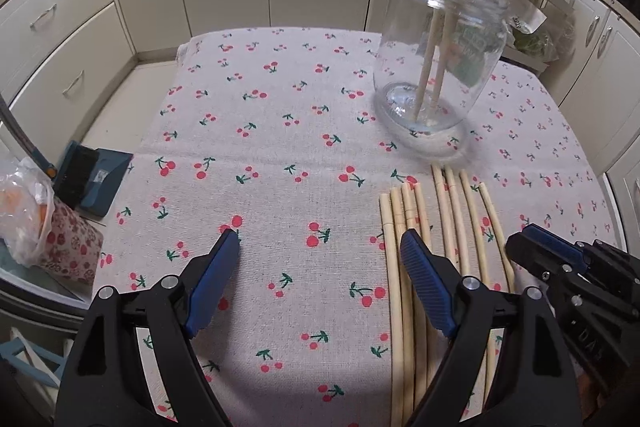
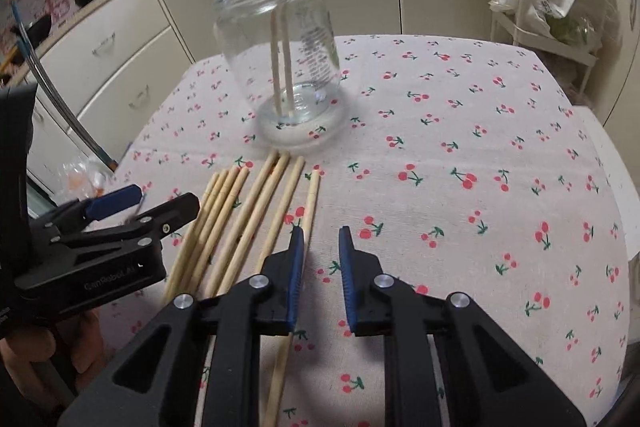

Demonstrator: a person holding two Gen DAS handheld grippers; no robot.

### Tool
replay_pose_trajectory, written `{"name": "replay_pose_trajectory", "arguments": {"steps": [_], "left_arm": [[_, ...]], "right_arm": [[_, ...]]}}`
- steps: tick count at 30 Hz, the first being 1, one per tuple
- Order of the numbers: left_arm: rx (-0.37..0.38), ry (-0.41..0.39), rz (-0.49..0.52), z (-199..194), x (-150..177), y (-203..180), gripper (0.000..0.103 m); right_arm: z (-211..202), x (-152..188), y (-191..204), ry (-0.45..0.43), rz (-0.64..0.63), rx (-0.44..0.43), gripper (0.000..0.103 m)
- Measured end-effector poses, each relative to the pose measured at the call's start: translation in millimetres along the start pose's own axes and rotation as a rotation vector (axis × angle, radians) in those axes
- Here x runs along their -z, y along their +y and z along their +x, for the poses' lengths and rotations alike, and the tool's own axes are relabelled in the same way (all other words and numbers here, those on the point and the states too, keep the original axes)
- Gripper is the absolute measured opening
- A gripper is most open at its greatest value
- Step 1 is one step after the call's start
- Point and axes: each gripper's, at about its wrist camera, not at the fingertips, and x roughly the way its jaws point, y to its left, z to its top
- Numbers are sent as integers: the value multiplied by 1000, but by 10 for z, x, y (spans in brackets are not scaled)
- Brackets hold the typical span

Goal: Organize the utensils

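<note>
Nearest, the right gripper (image 2: 320, 247) hovers with jaws narrow and empty, the outermost chopstick (image 2: 310, 203) just beside its left pad. Beside it, the left gripper (image 1: 320, 247) gapes wide over the loose chopsticks (image 1: 440, 227). Beyond, a glass jar (image 2: 280, 67) holds two sticks; bare tablecloth (image 2: 480, 147) spreads rightward.

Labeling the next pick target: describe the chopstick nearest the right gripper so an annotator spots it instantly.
Start at the clear glass jar on the cherry-print tablecloth; a row of loose chopsticks lies in front of it. The target chopstick is the last one on the right, lying alone, apart from the others, beside the right gripper.
</note>
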Motion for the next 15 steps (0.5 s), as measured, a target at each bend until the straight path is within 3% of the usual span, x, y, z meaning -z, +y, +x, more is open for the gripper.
{"name": "replay_pose_trajectory", "arguments": {"steps": [9,12,15], "left_arm": [[-32,1,22,43,-12,-30,78],[-50,-3,64,64,-25,-138,71],[-33,-8,82,65,-65,-196,57]], "right_arm": [[30,2,93,-2,-73,36,18],[41,-19,49,-15,-66,71,12],[32,-35,-50,-17,-33,84,8]]}}
